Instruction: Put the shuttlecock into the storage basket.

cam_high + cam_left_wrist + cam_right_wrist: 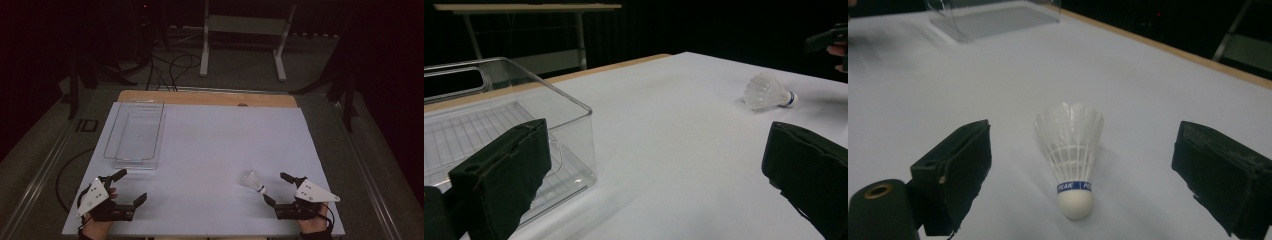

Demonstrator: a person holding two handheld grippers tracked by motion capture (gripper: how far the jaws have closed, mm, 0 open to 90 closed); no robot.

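The white feathered shuttlecock with a blue band and white cork tip (1071, 159) lies on its side on the white-covered table (210, 150), cork toward the person, just ahead of the right tool (277, 187). That tool's jaws stand wide apart, one on each side of the shuttlecock and touching nothing: lined up for a pinch near the cork, likely. The left tool (127, 187) is also spread and empty, parked just short of the clear rectangular plastic bin (134, 135), the probable drop-off, well apart from the shuttlecock.

High overhead view, two low close gripper views — shuttlecock (253, 181) shared.
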